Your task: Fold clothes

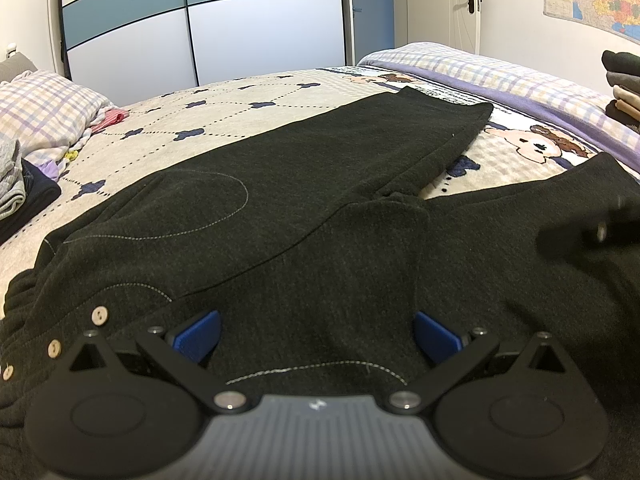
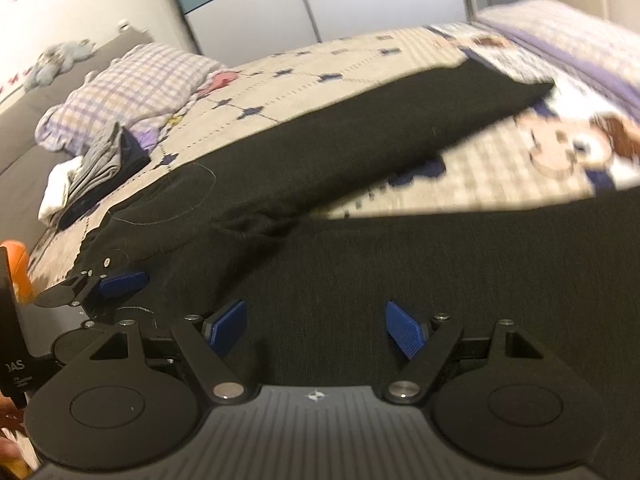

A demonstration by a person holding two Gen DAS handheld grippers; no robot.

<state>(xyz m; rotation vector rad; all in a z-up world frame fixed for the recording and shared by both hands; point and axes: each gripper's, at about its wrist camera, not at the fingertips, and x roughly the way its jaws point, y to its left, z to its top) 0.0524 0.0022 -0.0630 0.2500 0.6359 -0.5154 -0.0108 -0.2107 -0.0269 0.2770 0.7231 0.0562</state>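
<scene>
Left wrist view: dark charcoal knit trousers with wooden buttons (image 1: pixel 304 184) spread flat on patterned quilted bed (image 1: pixel 224 104), legs apart for folding. Left gripper (image 1: pixel 316 334) open above waistband; right gripper (image 2: pixel 316 326) open too, gripping nothing.

Home bedroom: quilted bed (image 1: pixel 248 112), pillow (image 1: pixel 44 108), wardrobe (image 1: pixel 200 20).

Bed (image 1: pixel 280 92) with cream quilted cover, navy clover motifs, dotted diamond lines and cartoon-dog prints. Lying on it: dark charcoal knit trousers (image 1: pixel 304 184) with pale stitching and light round buttons, spread flat, legs apart; lilac-checked pillow (image 1: pixel 44 108), far left; small heap of grey and navy clothes (image 1: pixel 24 188) beside it; lilac-checked folded blanket (image 1: pixel 500 72), far right; stack of folded dark and beige garments (image 1: pixel 624 88) at the right edge.
</scene>
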